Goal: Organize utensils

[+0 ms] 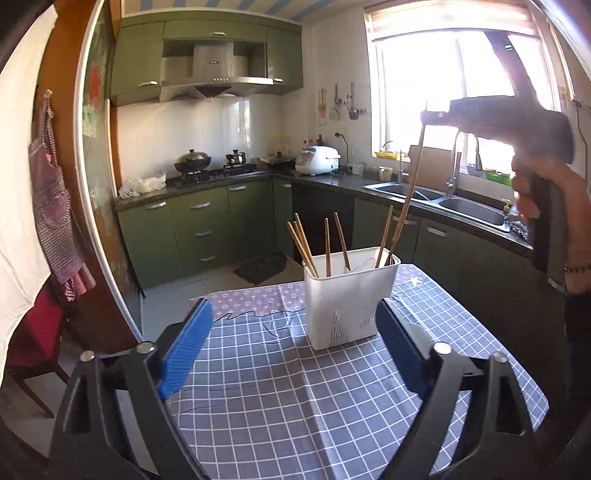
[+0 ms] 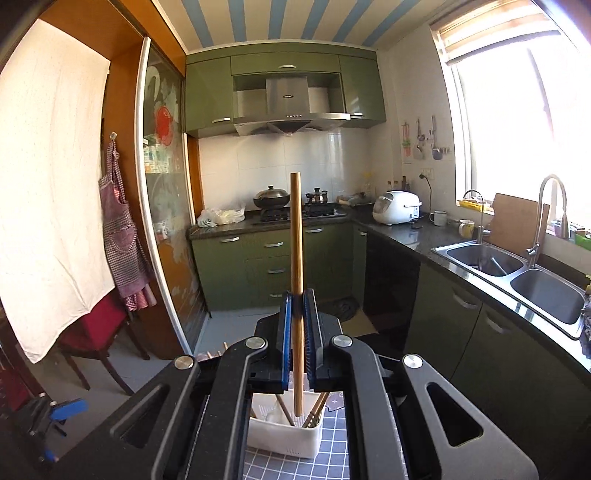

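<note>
On the table [image 1: 258, 387] a white holder [image 1: 347, 302] is framed, untouched, between the spread fingers of the left gripper [image 1: 295, 350]. Directly above it a chopstick [image 2: 296, 258], near upright, is pinched by the right gripper [image 2: 297, 343], its lower end already inside.

A white utensil holder [image 1: 347, 302] stands on a blue-and-white checked tablecloth [image 1: 295, 387]; brown wooden chopsticks [image 1: 327, 247], green cabinets [image 1: 199, 229], blue-striped ceiling [image 2: 280, 22].
</note>
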Demonstrator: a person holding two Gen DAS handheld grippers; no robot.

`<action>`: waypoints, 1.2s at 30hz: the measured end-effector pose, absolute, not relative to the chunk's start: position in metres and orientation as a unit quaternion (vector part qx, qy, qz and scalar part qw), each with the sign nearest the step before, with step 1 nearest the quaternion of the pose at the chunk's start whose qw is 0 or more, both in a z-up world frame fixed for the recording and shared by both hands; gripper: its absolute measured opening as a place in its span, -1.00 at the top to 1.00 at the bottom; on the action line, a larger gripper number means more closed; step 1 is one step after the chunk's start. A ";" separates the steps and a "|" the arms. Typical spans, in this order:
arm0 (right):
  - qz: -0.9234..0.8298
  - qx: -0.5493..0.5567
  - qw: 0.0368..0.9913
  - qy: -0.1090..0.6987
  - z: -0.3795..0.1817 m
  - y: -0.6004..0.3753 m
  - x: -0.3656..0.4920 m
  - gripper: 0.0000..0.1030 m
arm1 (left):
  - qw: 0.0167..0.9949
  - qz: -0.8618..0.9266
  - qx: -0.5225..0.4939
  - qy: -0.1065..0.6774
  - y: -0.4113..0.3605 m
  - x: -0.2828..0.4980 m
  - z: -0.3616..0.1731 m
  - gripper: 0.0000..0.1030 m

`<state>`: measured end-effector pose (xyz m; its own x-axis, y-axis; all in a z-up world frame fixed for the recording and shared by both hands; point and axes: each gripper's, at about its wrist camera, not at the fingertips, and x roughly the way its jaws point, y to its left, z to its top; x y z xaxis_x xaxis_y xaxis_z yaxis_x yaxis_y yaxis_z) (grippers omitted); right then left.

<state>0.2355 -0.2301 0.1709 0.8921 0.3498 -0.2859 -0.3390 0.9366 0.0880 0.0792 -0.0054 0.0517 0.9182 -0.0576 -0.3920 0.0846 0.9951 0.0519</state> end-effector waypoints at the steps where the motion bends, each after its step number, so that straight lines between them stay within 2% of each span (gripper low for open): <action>1: 0.176 0.020 0.971 0.158 0.166 -0.227 0.244 0.86 | 0.981 -0.029 0.030 0.192 -0.004 0.069 0.047 -0.81; 7: 0.173 0.026 0.962 0.211 0.126 -0.216 0.292 0.86 | 0.980 -0.023 -0.021 0.199 0.007 0.038 0.019 -0.86; 16: 0.173 0.016 0.947 0.272 0.062 -0.199 0.322 0.85 | 0.975 -0.012 -0.043 0.218 0.009 0.036 -0.002 -0.86; 19: 0.174 0.010 0.942 0.287 0.045 -0.194 0.323 0.60 | 0.973 -0.017 -0.041 0.226 0.005 0.039 -0.005 -0.86; 22: 0.182 0.017 0.943 0.278 0.047 -0.199 0.310 0.60 | 0.972 -0.020 -0.034 0.232 0.001 0.041 -0.008 -0.86; 24: 0.191 0.028 0.946 0.261 0.055 -0.208 0.286 0.44 | 0.972 -0.021 -0.031 0.233 -0.001 0.041 -0.009 -0.86; 26: 0.199 0.040 0.950 0.239 0.060 -0.221 0.257 0.14 | 0.971 -0.023 -0.032 0.234 -0.002 0.040 -0.010 -0.86; 28: 0.199 0.044 0.954 0.221 0.058 -0.235 0.222 0.06 | 0.971 -0.025 -0.033 0.234 -0.002 0.039 -0.010 -0.86; 30: 0.194 0.045 0.957 0.209 0.049 -0.247 0.188 -0.13 | 0.971 -0.024 -0.031 0.235 -0.002 0.037 -0.011 -0.86; 32: 0.188 0.048 0.959 0.205 0.033 -0.258 0.156 -0.46 | 0.971 -0.023 -0.028 0.235 -0.003 0.033 -0.012 -0.86; 33: 0.187 0.048 0.960 0.203 0.025 -0.263 0.142 -0.56 | 0.971 -0.021 -0.027 0.235 -0.003 0.032 -0.012 -0.86; 34: 0.185 0.045 0.961 0.202 0.017 -0.265 0.127 -0.78 | 0.971 -0.021 -0.026 0.235 -0.004 0.029 -0.012 -0.86; 35: 0.180 0.041 0.963 0.198 0.010 -0.268 0.112 -0.91 | 0.972 -0.021 -0.025 0.233 -0.005 0.027 -0.012 -0.86; 36: 0.176 0.039 0.965 0.192 0.003 -0.272 0.099 -0.91 | 0.973 -0.019 -0.023 0.231 -0.005 0.023 -0.012 -0.86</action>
